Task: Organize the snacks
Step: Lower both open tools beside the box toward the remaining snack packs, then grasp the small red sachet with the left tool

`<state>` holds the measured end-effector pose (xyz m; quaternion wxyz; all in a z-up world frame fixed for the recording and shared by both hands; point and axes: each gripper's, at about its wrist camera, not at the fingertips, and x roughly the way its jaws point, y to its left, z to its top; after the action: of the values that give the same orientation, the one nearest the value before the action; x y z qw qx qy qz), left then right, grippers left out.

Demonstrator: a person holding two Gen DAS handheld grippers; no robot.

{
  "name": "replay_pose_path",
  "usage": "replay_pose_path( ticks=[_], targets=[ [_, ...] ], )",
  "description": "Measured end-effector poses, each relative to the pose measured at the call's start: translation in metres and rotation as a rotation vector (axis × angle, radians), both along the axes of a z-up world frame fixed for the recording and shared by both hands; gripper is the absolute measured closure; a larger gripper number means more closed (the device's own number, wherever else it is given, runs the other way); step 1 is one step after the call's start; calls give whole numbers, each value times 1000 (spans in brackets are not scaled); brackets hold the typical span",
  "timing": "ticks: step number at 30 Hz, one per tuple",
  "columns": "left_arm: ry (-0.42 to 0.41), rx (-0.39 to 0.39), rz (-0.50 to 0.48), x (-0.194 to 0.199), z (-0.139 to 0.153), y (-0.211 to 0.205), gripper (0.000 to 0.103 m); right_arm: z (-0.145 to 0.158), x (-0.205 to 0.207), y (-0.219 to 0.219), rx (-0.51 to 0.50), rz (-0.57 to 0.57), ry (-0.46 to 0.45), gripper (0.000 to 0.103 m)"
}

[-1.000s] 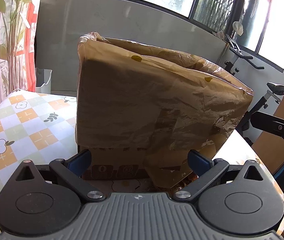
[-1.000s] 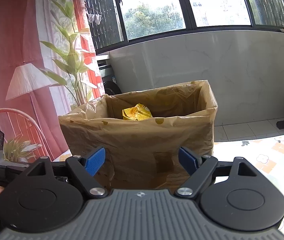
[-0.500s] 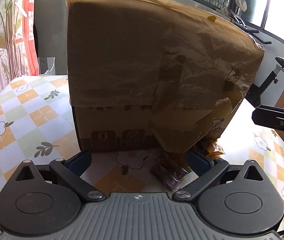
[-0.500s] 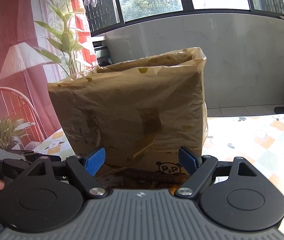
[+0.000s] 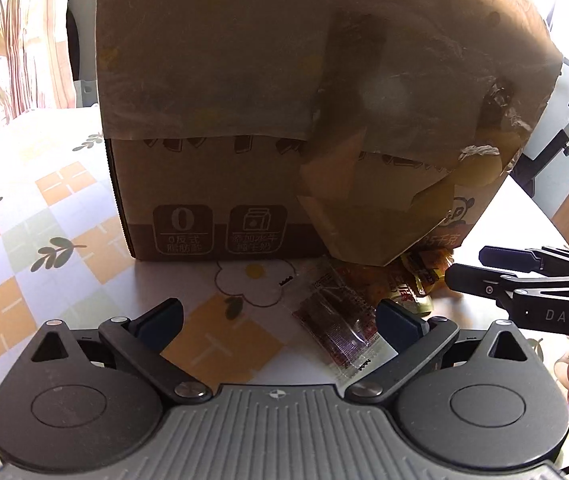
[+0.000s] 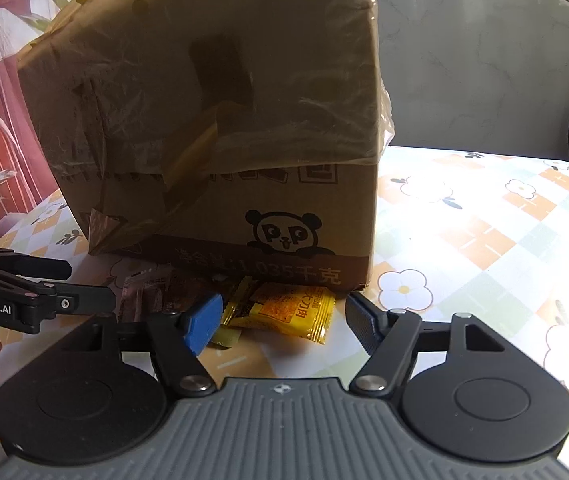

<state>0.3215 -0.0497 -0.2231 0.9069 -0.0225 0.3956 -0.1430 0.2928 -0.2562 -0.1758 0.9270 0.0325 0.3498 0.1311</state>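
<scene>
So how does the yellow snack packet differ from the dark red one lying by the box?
The yellow snack packet is bright and opaque with an orange picture panel; the dark red packet is clear with dark contents showing. The yellow one lies right against the cardboard box at its corner; the dark red one lies further out on the tablecloth. Both are flat sealed sachets, untouched by either gripper.

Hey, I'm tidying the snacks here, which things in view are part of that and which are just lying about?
Part of the job:
- cardboard box lined with a plastic bag
- yellow snack packet, between the open right tongs, whose jaws have just been closing
- dark red snack packet, by the open left tongs

Just lying about:
- floral tablecloth
- potted plant
- exercise bike
</scene>
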Motion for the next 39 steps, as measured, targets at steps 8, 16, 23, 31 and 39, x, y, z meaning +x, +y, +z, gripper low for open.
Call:
replay_pose_path(
  ticks=[8,16,23,31,39],
  targets=[
    [22,-17,12,6,-2,-1,0,-2,2,3,0,-32,-15,32],
    [1,17,17,18,-11,-22,0,-15,-7,0,-18,-71,-30,32],
    [-30,123,41,28,-21,-47,0,-16,-9,-7,11,-69,-31,32],
    [-22,175,47,17,-26,-52,0,-19,-9,-11,36,-62,-32,32],
    [-21,176,41,8,-29,-45,0,-19,-11,-17,56,-61,-34,32]
  ],
)
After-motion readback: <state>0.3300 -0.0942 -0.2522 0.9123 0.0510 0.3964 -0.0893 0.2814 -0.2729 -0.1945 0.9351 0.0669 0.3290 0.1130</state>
